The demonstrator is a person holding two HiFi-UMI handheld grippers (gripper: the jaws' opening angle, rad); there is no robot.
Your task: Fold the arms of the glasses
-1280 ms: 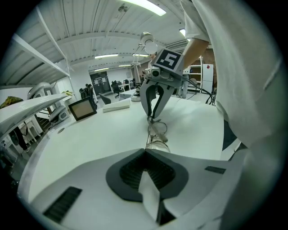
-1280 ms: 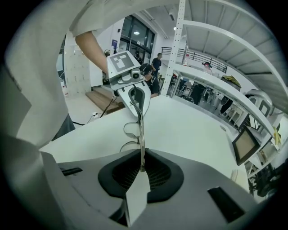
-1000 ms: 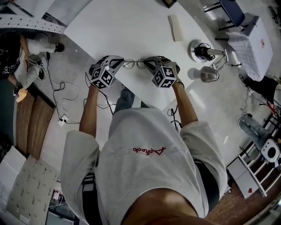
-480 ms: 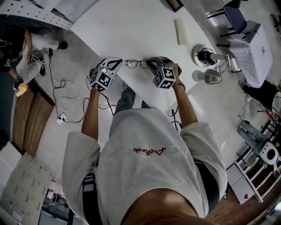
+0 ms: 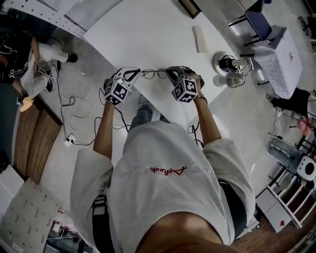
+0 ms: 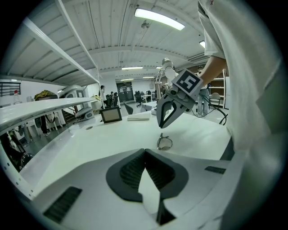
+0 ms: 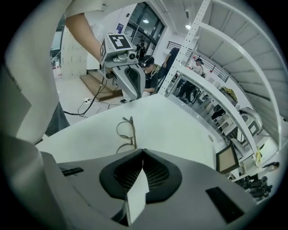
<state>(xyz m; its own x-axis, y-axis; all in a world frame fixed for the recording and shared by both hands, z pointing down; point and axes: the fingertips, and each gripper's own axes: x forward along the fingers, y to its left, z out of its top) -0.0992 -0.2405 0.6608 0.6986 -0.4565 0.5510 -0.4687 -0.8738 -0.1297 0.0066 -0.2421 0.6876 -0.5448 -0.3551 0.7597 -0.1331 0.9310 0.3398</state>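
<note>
Thin wire-rimmed glasses (image 5: 154,74) lie on the white table (image 5: 148,34) near its front edge, between my two grippers. My left gripper (image 5: 132,74) is just left of them, jaws shut and empty; in the left gripper view one lens (image 6: 164,143) sits just past my tips. My right gripper (image 5: 171,73) is at their right end, also shut, tips (image 6: 161,127) just above the frame. In the right gripper view the glasses (image 7: 126,134) lie right in front of my closed jaws, with the left gripper (image 7: 130,85) beyond them. No grip on the frame shows.
A beige block (image 5: 200,38) lies further back on the table, and a dark picture frame (image 5: 190,7) stands at its far edge. A round stand (image 5: 226,63) and a metal cup (image 5: 236,79) are off to the right. Cables (image 5: 69,113) trail on the floor at left.
The head camera has shifted a little. Both grippers and the glasses stay in nearly the same places relative to each other.
</note>
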